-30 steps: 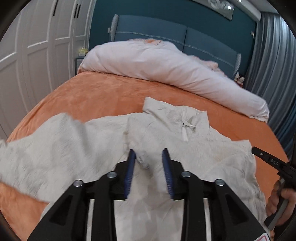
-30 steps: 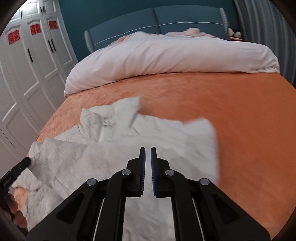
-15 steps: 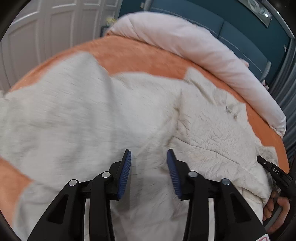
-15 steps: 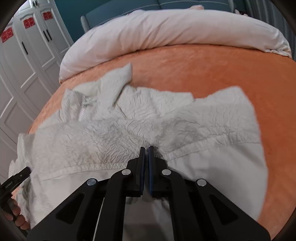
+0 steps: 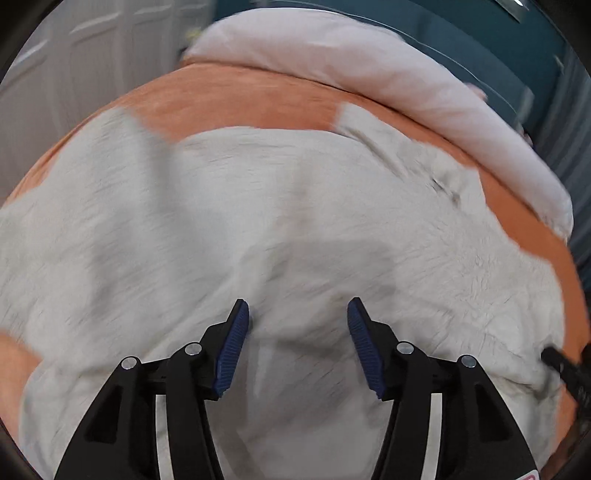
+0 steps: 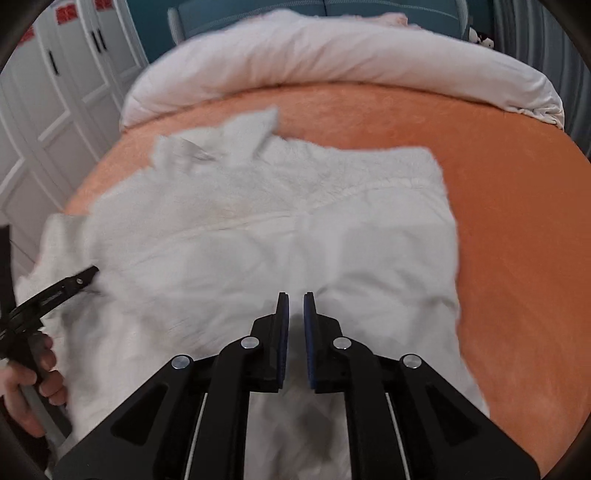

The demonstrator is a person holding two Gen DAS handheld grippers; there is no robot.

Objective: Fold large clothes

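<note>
Garment: a large cream-white crinkled cloth garment lies spread across the bed, covering most of its near part; its collar end points toward the rolled duvet.
Bed: an orange plush bedspread shows around the garment on the far side and to the right.
Duvet: a pale pink-white rolled duvet lies along the head of the bed, well apart from the garment.
Left gripper: the black left gripper with blue ribbed pads hovers just over the garment's near part, its jaws standing well apart after just opening; cloth lies below the gap, and neither pad presses on it.
Right gripper: the black right gripper is nearly pressed together, a narrow slit left between the pads; nothing is visibly pinched in it, and the garment lies beneath its tips.
Hand: a person's left hand grips the left gripper's handle at the garment's left edge in the right wrist view.
Background: white panelled wardrobe doors stand left of the bed, a teal padded headboard behind the duvet.
Picture quality: both views are blurred by motion.
</note>
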